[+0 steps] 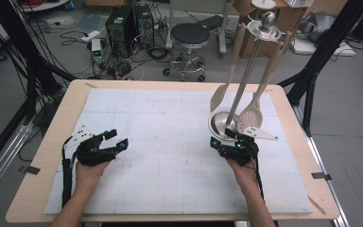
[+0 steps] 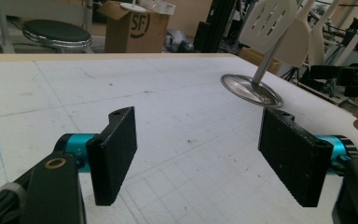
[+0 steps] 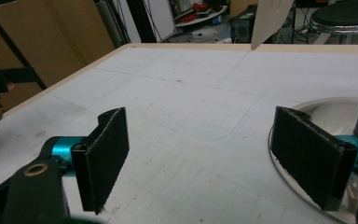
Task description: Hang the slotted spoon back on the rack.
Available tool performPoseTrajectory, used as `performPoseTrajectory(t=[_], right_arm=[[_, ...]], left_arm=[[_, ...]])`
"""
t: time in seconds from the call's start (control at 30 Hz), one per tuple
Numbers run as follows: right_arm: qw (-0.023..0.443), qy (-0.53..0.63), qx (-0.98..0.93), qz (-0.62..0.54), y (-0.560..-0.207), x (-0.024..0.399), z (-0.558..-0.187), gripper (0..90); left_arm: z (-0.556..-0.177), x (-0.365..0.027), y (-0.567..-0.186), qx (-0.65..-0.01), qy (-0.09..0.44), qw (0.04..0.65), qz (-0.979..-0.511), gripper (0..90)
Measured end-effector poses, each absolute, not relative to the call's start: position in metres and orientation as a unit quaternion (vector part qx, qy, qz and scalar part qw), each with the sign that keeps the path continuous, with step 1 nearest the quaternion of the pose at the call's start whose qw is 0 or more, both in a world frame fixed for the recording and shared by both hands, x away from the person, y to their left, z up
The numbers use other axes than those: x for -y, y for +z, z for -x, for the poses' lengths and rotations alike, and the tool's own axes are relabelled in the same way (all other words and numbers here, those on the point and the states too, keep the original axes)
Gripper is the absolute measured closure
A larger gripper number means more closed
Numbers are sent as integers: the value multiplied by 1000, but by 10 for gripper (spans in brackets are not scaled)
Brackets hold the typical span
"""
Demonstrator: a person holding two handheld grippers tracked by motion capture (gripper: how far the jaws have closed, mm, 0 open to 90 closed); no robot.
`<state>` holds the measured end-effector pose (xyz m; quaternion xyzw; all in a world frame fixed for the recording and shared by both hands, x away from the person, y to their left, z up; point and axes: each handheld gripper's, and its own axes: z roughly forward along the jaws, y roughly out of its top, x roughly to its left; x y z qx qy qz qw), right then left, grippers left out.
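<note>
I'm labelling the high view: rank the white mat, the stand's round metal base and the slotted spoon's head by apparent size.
1. white mat, by far the largest.
2. round metal base.
3. slotted spoon's head, only slightly smaller than the base; it hangs nearer the camera, so that order is unsure.

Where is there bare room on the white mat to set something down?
The white mat is bare between the left gripper and right gripper, and across its far left. It is crowded at far right, around the round steel utensil stand and its hanging beige utensils.
</note>
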<state>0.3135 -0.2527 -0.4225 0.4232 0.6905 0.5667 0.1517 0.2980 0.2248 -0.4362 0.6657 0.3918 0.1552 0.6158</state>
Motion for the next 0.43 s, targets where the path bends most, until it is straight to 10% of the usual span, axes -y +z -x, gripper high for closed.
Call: performPoseTrajectory(t=[0.43], right_arm=[[153, 567, -692, -420, -423, 252, -312, 190]], left_arm=[[-299, -225, -437, -395, 151, 613, -667, 285]])
